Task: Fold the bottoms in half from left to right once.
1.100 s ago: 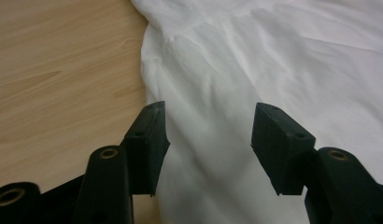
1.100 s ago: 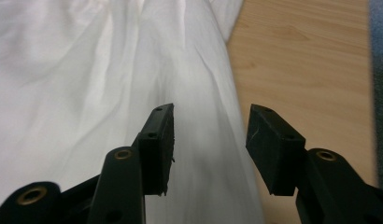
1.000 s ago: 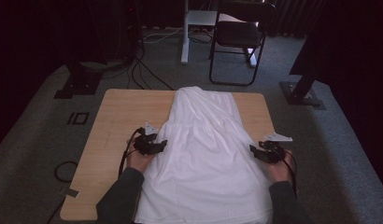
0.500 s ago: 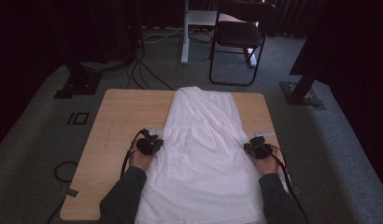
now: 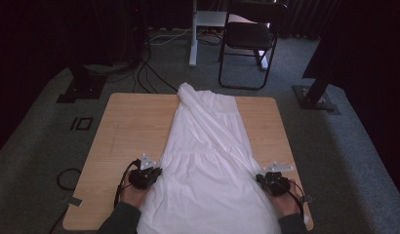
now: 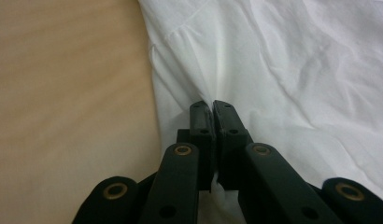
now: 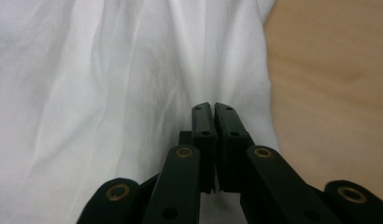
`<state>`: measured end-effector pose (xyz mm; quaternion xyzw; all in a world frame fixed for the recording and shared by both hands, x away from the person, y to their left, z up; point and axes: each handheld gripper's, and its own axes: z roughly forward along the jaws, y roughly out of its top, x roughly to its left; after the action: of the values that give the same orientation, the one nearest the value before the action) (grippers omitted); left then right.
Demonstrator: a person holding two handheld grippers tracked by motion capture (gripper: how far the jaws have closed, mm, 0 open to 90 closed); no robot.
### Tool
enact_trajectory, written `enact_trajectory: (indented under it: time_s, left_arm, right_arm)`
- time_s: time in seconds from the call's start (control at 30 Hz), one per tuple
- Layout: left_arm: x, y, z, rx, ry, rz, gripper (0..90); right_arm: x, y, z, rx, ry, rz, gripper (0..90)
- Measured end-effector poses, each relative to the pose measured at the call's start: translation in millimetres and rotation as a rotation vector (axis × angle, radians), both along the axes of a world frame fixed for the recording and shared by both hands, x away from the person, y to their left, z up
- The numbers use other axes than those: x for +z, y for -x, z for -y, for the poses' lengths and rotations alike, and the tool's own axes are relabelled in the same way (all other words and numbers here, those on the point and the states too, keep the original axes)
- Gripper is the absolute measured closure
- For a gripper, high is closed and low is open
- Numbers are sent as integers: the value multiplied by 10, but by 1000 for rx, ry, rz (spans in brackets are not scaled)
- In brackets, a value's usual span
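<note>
A white dress [image 5: 208,161] lies lengthwise on the wooden table [image 5: 130,126], its narrow top at the far edge and its wide hem at the near edge, where the picture cuts it off. The left gripper [image 5: 148,175] sits at the left edge of the dress, near the person; in the left gripper view its jaws are pressed together on a pinch of the white cloth [image 6: 213,74], and a bit of cloth shows between them lower down. The right gripper [image 5: 271,181] sits at the right edge of the dress; its jaws are also clamped on a fold of the cloth [image 7: 147,70]. The hands are partly hidden behind the grippers. I can read no label or writing anywhere. A dark chair [image 5: 249,41] stands on the floor beyond the table.
</note>
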<state>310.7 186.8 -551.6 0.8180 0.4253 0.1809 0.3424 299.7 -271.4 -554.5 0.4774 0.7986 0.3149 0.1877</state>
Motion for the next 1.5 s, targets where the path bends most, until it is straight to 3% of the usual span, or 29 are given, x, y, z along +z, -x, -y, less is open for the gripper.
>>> enact_trajectory:
  time_s: [0.03,0.07,0.1,0.2,0.23,0.27,0.3,0.33,0.37,0.4,0.43,0.47,0.57,0.63,0.67,0.77,0.87,0.97,1.0,1.03,1.07,1.13,1.17,1.2,1.23,1.33,1.4,1.5]
  left_arm:
    - [7,105,0,-14,-31,8,878]
    - [7,105,0,-14,-31,8,878]
    - [13,150,0,-17,-40,4,877]
    - [13,182,-12,-21,-42,8,824]
    - [18,171,-20,-14,-35,11,824]
    - [27,155,-31,-8,-17,19,739]
    - [47,135,-48,-2,2,27,648]
    - [76,107,-62,6,26,33,648]
    - [137,33,-58,11,48,51,589]
    - [137,33,-58,11,48,51,578]
    - [154,-65,-15,-1,49,49,563]
    - [154,-65,-15,-1,49,49,551]
    - [86,-183,76,-2,35,21,550]
    - [42,-197,110,-9,32,11,527]
    - [25,-193,120,-11,23,10,527]
    - [-8,-185,104,-12,33,10,507]
    - [-52,-183,86,-10,59,6,492]
    - [-67,-159,101,-10,48,25,477]
    - [-76,-150,105,-9,48,35,477]
    - [-80,-141,104,-9,48,38,475]
    - [-81,-137,104,-9,49,39,475]
    - [-81,-126,108,-11,42,41,474]
    - [-81,-126,108,-11,42,41,474]
    - [-82,-119,113,-11,38,44,474]
    - [-83,-115,115,-10,37,45,474]
    - [-85,-97,123,-9,33,48,474]
    - [-85,-90,125,-13,31,48,475]
    - [-84,-77,124,-18,34,47,488]
  right_arm:
    - [-5,143,8,6,-19,-11,877]
    - [-5,143,8,6,-19,-11,877]
    - [5,250,1,18,-31,-36,875]
    - [29,287,-9,40,-19,-56,836]
    - [49,288,-16,57,-19,-58,790]
    - [82,272,-15,71,-26,-41,702]
    - [183,182,-10,75,-63,7,588]
    - [183,182,-10,75,-63,7,588]
    - [312,23,-38,102,-92,55,551]
    - [312,23,-38,102,-92,55,551]
    - [409,-207,-96,111,-95,92,538]
    - [409,-207,-96,111,-95,92,538]
    - [464,-620,-222,121,-109,110,542]
    - [426,-1009,-366,117,-116,86,524]
    - [426,-1009,-366,117,-116,86,524]
    - [317,-1380,-512,106,-149,31,493]
    - [253,-1497,-576,93,-166,16,479]
    - [136,-1611,-672,93,-166,-3,487]
    - [136,-1611,-672,93,-166,-3,487]
    - [104,-1636,-701,105,-166,-16,665]
    - [104,-1636,-701,105,-166,-16,665]
    - [148,-1599,-707,114,-140,-1,849]
    - [148,-1599,-707,114,-140,-1,849]
    - [198,-1562,-696,92,-107,25,887]
    - [351,-1446,-600,31,-65,109,894]
    - [487,-1295,-348,-121,-26,189,895]
    - [439,-1265,-205,-175,-35,166,893]
    - [254,-1284,-174,-122,-34,104,882]
